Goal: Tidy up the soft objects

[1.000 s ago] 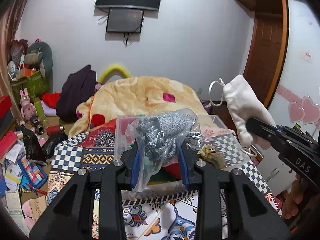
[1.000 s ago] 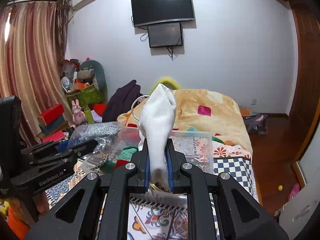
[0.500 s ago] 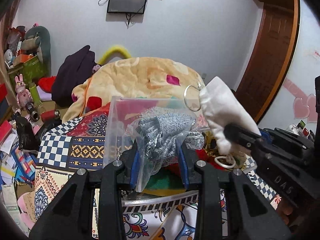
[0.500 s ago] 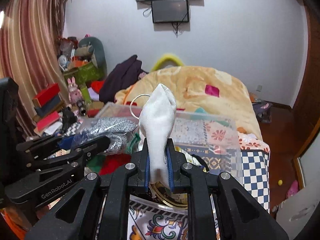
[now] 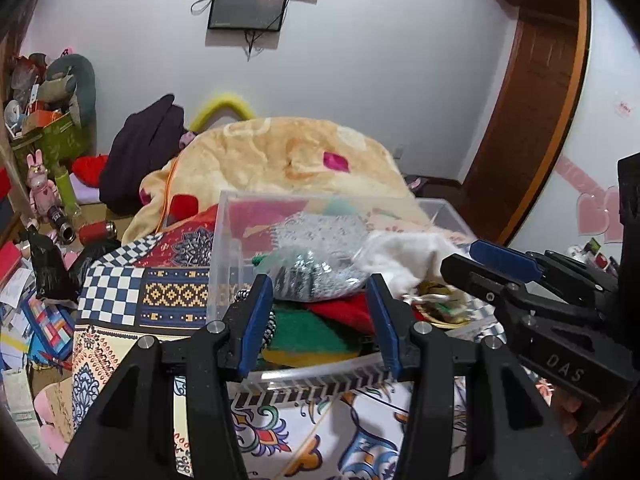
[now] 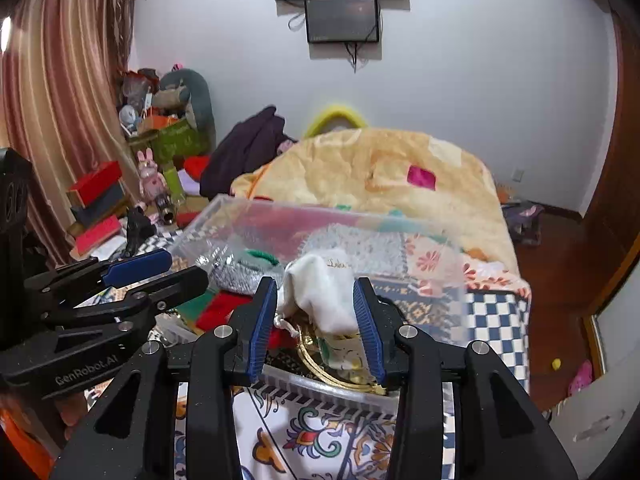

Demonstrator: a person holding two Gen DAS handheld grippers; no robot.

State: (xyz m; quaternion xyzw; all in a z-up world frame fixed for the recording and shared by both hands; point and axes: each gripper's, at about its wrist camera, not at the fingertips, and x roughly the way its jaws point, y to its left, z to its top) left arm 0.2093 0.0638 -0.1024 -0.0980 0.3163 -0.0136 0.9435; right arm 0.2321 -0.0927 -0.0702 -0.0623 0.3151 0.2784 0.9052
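A clear plastic bin (image 5: 224, 240) (image 6: 452, 280) stands on the patterned bedspread. My left gripper (image 5: 320, 292) is open at the bin's near rim; a clear bag of grey knit fabric (image 5: 316, 268) (image 6: 240, 276) lies inside the bin just beyond the fingers, on red and green soft items (image 5: 304, 328). My right gripper (image 6: 316, 308) is open, and a white drawstring pouch (image 6: 324, 292) (image 5: 404, 256) lies loose in the bin between its fingers. The right gripper shows at the right of the left wrist view (image 5: 472, 260); the left gripper shows at the left of the right wrist view (image 6: 176, 268).
A gold ring-shaped item (image 6: 340, 372) lies at the bin's near right. A yellow blanket (image 5: 288, 160) is heaped behind the bin. Clutter, boxes and toys (image 5: 44, 184) fill the floor at left. A wooden door (image 5: 532, 128) is at right.
Both grippers have opened and dropped lower over the bin. The grey knit bag and the white pouch have left the fingers and now lie inside the bin.
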